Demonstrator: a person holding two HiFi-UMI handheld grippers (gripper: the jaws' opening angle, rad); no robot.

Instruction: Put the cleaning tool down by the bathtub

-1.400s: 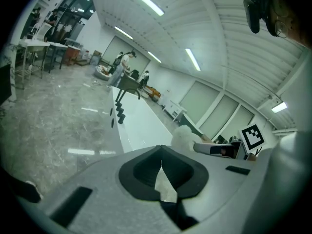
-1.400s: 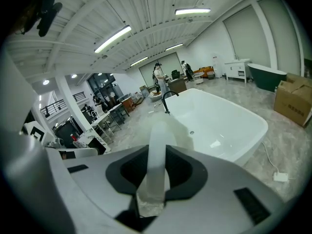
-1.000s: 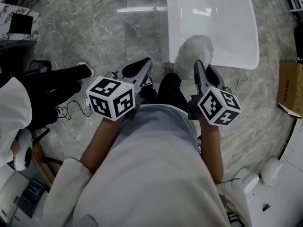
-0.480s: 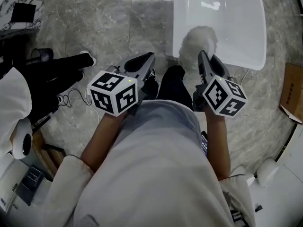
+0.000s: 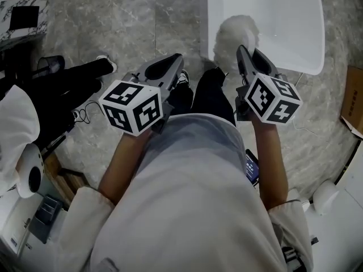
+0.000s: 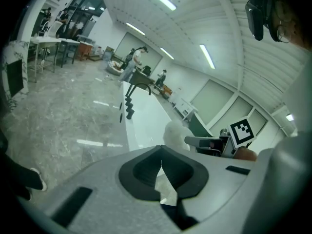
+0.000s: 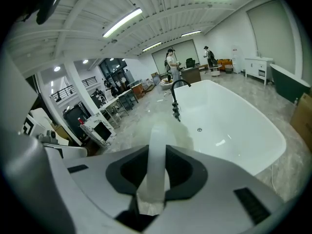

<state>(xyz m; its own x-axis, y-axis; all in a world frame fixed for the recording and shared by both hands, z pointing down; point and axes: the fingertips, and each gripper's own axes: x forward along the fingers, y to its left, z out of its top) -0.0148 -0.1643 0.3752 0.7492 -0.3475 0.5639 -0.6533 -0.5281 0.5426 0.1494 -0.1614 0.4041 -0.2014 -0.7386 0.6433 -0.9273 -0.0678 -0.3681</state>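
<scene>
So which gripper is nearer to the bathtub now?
Right. The right gripper holds the cleaning tool at the bathtub's near corner; the left gripper is over the floor, off to the tub's left.

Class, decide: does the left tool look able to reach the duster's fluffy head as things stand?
Probably yes: the duster, held by the right tool, is close beside the left tool, nothing between.

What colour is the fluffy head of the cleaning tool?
White: the cleaning tool has a fluffy white head, clearest in the head view.
</scene>
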